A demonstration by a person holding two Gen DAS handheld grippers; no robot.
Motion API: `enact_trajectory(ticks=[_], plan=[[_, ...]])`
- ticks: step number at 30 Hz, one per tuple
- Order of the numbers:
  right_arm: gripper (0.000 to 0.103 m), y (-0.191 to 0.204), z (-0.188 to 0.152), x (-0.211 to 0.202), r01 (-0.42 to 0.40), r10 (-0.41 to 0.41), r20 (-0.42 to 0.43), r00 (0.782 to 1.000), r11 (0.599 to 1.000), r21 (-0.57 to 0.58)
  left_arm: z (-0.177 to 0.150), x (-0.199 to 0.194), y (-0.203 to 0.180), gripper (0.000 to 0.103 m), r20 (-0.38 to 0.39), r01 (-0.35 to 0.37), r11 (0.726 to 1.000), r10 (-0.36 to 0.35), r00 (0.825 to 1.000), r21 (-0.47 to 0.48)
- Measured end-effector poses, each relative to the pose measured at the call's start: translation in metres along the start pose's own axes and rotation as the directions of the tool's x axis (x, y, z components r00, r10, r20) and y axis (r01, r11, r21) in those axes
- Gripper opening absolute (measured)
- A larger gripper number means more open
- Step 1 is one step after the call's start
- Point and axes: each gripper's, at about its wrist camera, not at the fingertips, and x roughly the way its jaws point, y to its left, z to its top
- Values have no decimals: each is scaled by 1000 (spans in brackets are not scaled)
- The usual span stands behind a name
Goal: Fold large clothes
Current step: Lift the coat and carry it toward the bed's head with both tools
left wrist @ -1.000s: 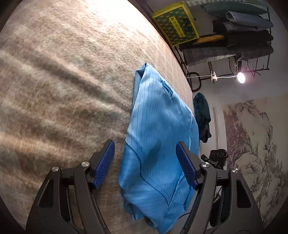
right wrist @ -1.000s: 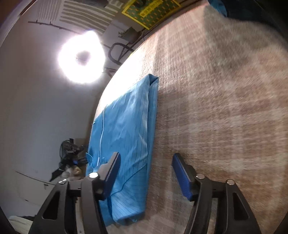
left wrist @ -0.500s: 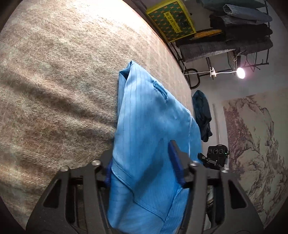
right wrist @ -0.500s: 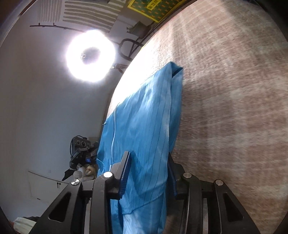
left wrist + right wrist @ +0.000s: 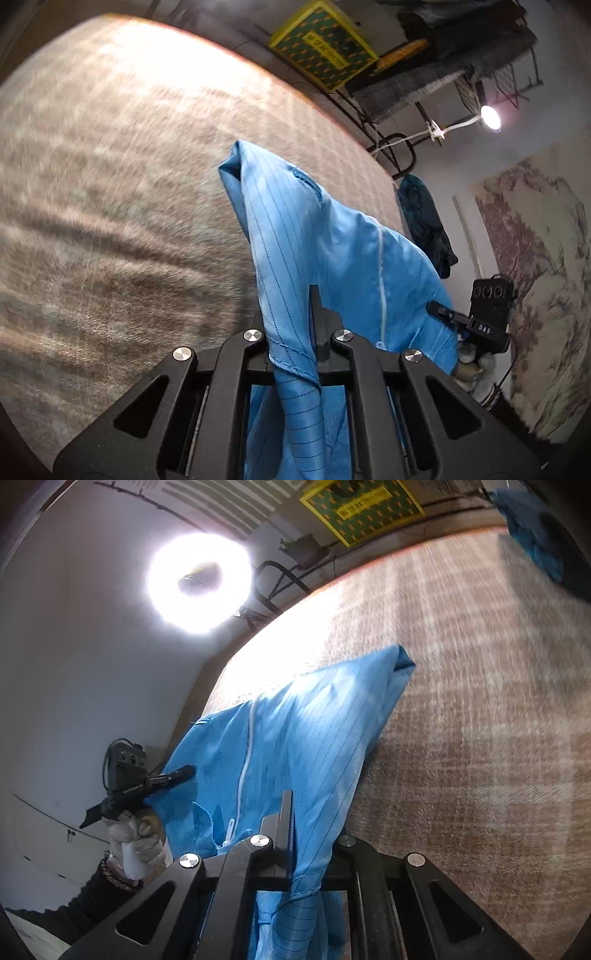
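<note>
Both the left gripper and right gripper, jaws apart a second ago, now clench the blue garment's near end and lift it off the surface, beginning the next fold.

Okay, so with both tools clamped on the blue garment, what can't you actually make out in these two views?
- Left wrist view: the left tool has its tips buried in the blue garment, so the grip point is hidden.
- Right wrist view: the right tool has its right finger covered by cloth.
- Both views: the garment's lower end is cut off by the bottom edge.
- The print on the yellow-and-green box is too small to read.
- The rug is motion-blurred.
</note>
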Motion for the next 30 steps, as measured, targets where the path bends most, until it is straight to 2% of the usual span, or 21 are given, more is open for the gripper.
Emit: enact_trajectory(ticks=[5, 11, 22, 30], plan=[[3, 12, 0, -19, 18, -17, 24, 1000, 999, -34, 2, -5, -19, 5, 8, 36, 999, -36, 999, 19], [3, 11, 3, -56, 46, -43, 61, 997, 998, -51, 4, 8, -45, 4, -10, 78, 996, -78, 997, 45], [3, -11, -2, -136, 137, -128, 157, 979, 989, -50, 19, 68, -113, 4, -58, 182, 978, -177, 982, 100], [3, -25, 9, -209, 234, -214, 228, 950, 970, -66, 42, 124, -176, 4, -90, 254, 956, -243, 966, 143]])
